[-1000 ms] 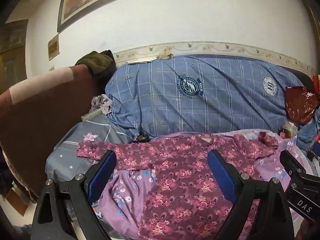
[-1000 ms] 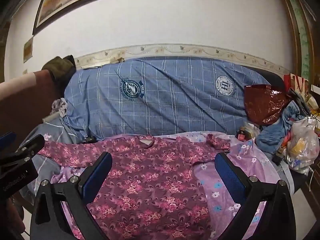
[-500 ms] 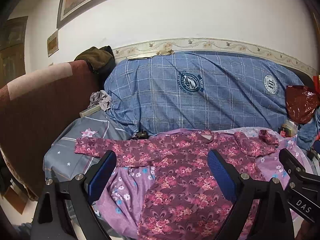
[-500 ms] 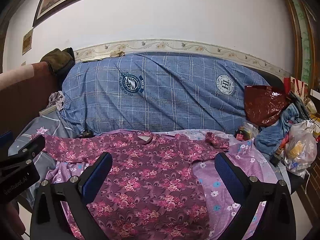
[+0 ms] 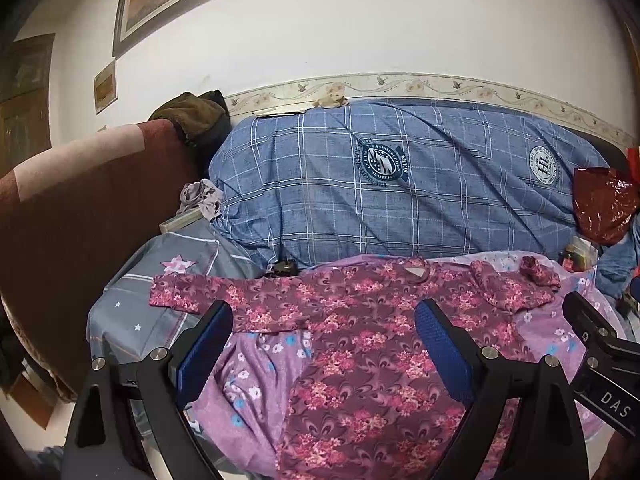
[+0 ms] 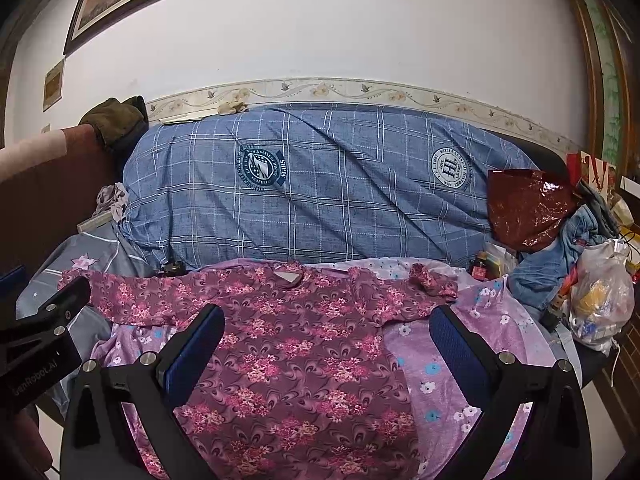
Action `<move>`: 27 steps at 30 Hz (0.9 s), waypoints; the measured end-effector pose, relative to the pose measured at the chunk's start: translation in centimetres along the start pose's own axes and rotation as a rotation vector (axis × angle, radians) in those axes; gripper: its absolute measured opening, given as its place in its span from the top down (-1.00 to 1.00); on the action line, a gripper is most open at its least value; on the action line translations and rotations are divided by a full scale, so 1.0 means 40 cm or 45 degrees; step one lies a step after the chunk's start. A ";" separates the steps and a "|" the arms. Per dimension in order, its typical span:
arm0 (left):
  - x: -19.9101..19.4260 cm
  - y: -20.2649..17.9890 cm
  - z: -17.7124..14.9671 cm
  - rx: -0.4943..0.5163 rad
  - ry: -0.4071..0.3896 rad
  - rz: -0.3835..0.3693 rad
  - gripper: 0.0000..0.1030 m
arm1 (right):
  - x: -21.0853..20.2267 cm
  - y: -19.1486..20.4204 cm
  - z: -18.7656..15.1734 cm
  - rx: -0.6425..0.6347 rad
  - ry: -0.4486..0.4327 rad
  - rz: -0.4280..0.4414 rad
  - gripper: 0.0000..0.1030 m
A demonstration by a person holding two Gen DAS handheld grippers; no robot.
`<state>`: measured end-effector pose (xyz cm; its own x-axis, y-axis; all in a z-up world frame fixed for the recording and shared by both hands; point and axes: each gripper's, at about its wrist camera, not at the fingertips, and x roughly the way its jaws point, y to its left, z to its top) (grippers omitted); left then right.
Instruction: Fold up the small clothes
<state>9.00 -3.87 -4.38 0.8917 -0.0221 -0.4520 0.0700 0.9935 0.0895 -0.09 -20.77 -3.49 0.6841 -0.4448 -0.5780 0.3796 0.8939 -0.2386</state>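
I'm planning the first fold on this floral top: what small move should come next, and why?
Probably lower the left gripper onto the flat left sleeve to pinch its cuff. Both grippers are open and empty above the floral top, whose right sleeve is already bunched inward.

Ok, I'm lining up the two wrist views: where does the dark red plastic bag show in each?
Left wrist: the dark red plastic bag sits at the far right edge, partly cut off, against the blue plaid bedding.
Right wrist: the bag is right of centre, fully in view, above the pile of blue clothes.
Shared landmark: the round HL crest on the bedding, just left of the bag.
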 end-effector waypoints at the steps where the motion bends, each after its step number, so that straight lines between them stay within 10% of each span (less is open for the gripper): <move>1: 0.000 0.001 -0.001 0.001 0.001 -0.001 -0.81 | 0.002 0.001 0.000 -0.001 0.000 -0.001 -0.99; 17: 0.148 -0.031 0.058 -0.020 0.059 -0.062 -0.81 | 0.095 -0.040 -0.001 0.005 0.022 0.057 -0.99; 22: 0.401 -0.055 0.098 -0.095 0.188 -0.037 -0.81 | 0.248 -0.253 -0.003 0.070 -0.018 0.247 -0.97; 27: 0.639 -0.119 0.099 -0.079 0.205 0.047 -0.81 | 0.464 -0.535 -0.002 0.310 0.119 0.139 -0.91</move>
<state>33.22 -9.60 -12.83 0.8098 0.0280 -0.5860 0.0062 0.9984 0.0562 4.43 -48.13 -9.20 0.6731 -0.3291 -0.6623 0.4528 0.8914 0.0173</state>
